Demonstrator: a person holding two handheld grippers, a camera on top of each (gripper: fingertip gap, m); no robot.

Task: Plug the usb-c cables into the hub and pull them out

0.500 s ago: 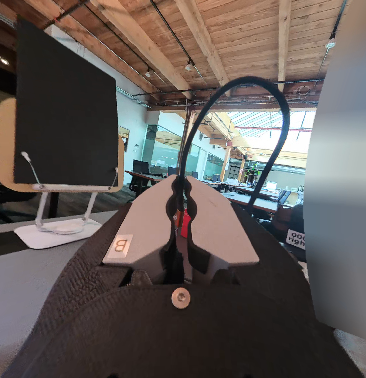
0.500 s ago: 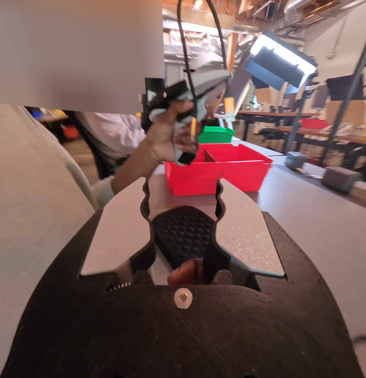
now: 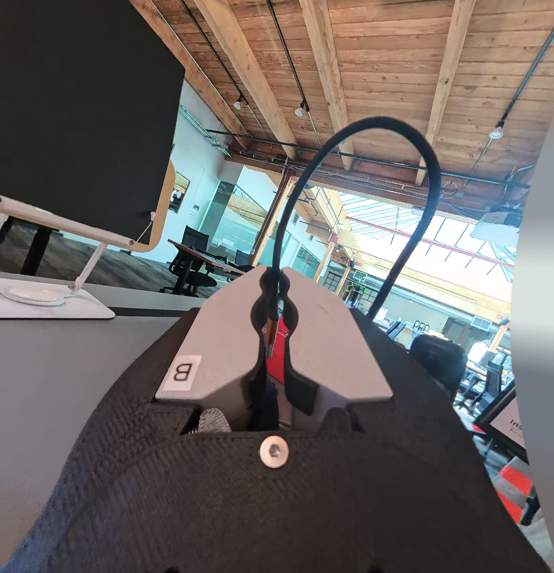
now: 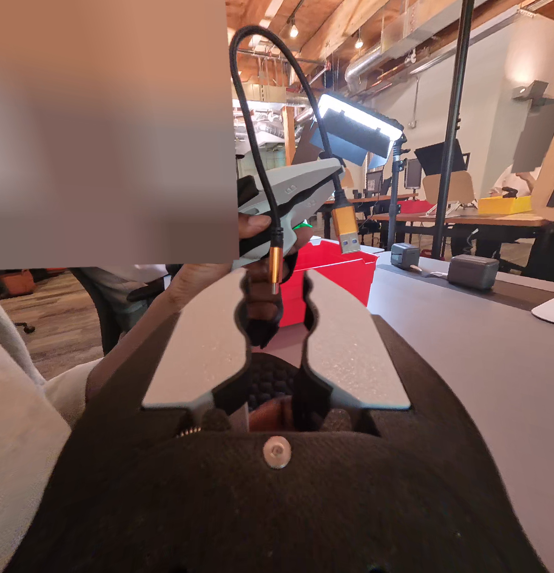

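A short black braided cable (image 4: 238, 77) with orange plugs is held up in the air. My left gripper (image 3: 277, 274) is shut on it at the fingertips, and the cable (image 3: 362, 124) loops up over the fingers. In the right wrist view, a hand holds the left gripper (image 4: 300, 186) above the table. The wide orange plug (image 4: 346, 224) hangs just below its tips. The slim usb-c plug (image 4: 275, 268) dangles lower, just beyond the tips of my right gripper (image 4: 275, 279), which is open and empty. No hub that I can identify is in view.
A red bin (image 4: 334, 279) stands on the grey table (image 4: 455, 356) behind the cable. Two grey boxes (image 4: 472, 271) sit farther right. A lit light panel (image 4: 359, 124) and a black pole (image 4: 452, 124) stand behind. A black panel (image 3: 83, 124) on a white stand (image 3: 46, 302) is at the left. The tips of one gripper are about 8 centimeters away from the tips of the other.
The left gripper and its cable have come closer to the right gripper, and both orange plugs now show clearly. The left view has moved nearer the black panel. Both jaws are unchanged.
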